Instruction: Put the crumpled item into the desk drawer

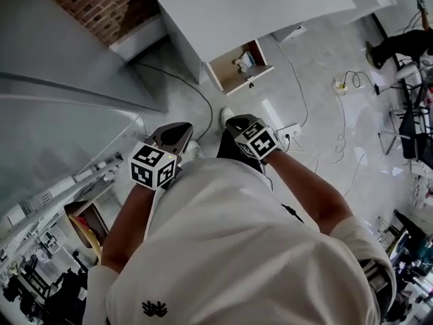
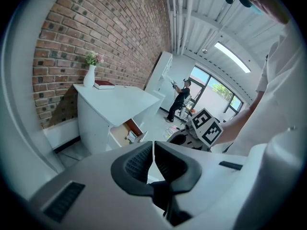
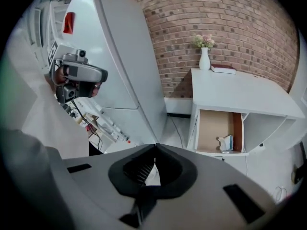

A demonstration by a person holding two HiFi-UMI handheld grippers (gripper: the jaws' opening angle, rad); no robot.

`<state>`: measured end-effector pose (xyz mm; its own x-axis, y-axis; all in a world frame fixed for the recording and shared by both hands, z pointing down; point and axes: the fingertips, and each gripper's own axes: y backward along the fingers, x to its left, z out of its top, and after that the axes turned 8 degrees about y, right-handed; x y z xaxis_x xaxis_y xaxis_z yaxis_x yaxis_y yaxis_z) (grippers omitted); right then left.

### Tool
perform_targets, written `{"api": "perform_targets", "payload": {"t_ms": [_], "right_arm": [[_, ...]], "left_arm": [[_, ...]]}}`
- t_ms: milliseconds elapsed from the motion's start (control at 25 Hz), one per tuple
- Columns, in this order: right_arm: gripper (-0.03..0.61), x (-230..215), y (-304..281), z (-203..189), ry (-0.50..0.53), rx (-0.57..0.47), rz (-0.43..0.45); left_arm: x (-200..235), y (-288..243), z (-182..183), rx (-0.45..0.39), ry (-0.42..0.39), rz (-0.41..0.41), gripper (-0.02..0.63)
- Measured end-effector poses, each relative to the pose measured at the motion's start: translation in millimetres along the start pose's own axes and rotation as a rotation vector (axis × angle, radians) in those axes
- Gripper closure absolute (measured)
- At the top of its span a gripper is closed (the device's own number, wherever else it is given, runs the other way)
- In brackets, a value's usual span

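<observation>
**The crumpled item sits in the open drawer, and both your grippers are closed with nothing in them**

The crumpled item (image 3: pixel 226 143) is a small pale lump. It is too small to tell which way its long side points. In the right gripper view it lies in the lower right corner of the drawer (image 3: pixel 213 128), close to the front edge. The rest of the drawer's brown bottom is bare.

The drawer is pulled out from the white desk (image 3: pixel 240 92). In the head view the desk fills the top middle of the frame and the drawer hangs open just under it. On top of the desk, a white vase (image 3: pixel 205 59) with flowers stands upright by the brick wall (image 3: pixel 225 23). A dark book (image 3: pixel 223 69) lies flat just beside the vase.

You hold both grippers in front of your chest, well apart from the desk. They are near the middle of the head view, side by side over the pale floor (image 1: pixel 318 134). The left gripper (image 2: pixel 153 145) is closed, its tips pressed together with nothing between them. The right gripper (image 3: pixel 155 150) is closed too, tips meeting, and it grips nothing.
</observation>
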<state>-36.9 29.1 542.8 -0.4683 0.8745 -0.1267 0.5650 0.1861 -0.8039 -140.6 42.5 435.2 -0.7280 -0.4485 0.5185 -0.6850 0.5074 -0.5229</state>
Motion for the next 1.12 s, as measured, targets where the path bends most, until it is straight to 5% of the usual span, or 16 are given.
{"api": "perform_targets", "payload": {"t_ms": [360,1120], "right_arm": [[0.549,43.2,8.6,4.8,-0.007,-0.025,-0.012],[0.549,64.1,27.2,21.7,0.001,-0.095,-0.007]], "left_arm": [[-3.3,22.1,-27.2,0.03,-0.005,-0.013,0.583],[-11.0,28.9,-41.3,0.047,-0.009,-0.02,0.583]]}}
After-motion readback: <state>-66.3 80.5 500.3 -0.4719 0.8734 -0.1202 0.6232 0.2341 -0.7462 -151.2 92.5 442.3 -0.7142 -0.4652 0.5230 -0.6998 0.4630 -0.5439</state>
